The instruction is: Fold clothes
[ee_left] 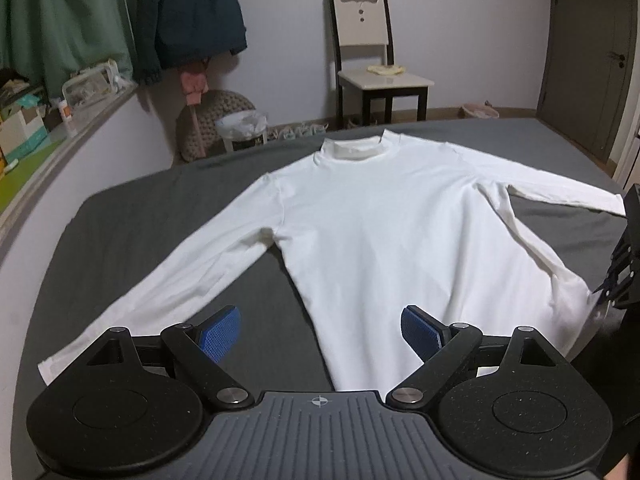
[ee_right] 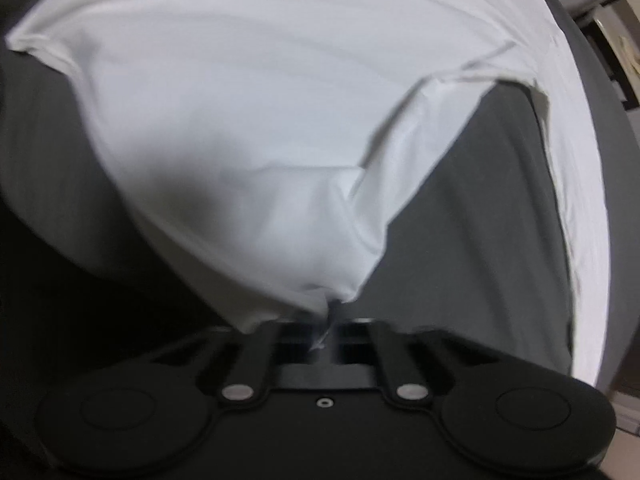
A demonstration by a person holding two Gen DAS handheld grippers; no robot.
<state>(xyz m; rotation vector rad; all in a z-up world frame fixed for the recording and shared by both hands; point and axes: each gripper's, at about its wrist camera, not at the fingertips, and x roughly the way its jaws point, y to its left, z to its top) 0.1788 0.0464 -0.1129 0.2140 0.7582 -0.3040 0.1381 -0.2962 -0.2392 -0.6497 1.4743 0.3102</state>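
Note:
A white long-sleeved shirt [ee_left: 372,216] lies face up on the grey bed [ee_left: 160,200], collar at the far side, both sleeves spread outwards. My left gripper [ee_left: 320,332] is open with blue pads, hovering just above the shirt's near left hem corner, holding nothing. My right gripper [ee_left: 624,280] shows at the right edge of the left wrist view, at the shirt's near right hem corner. In the right wrist view that gripper [ee_right: 326,320] is shut on the hem corner of the shirt [ee_right: 248,120] and lifts the cloth into a peak above the bed [ee_right: 480,220].
A chair [ee_left: 376,60] stands by the far wall beyond the bed. A dark jacket [ee_left: 188,16] hangs at the back left above a bin [ee_left: 240,124]. A cluttered windowsill [ee_left: 60,104] runs along the left. A door [ee_left: 596,52] is at the right.

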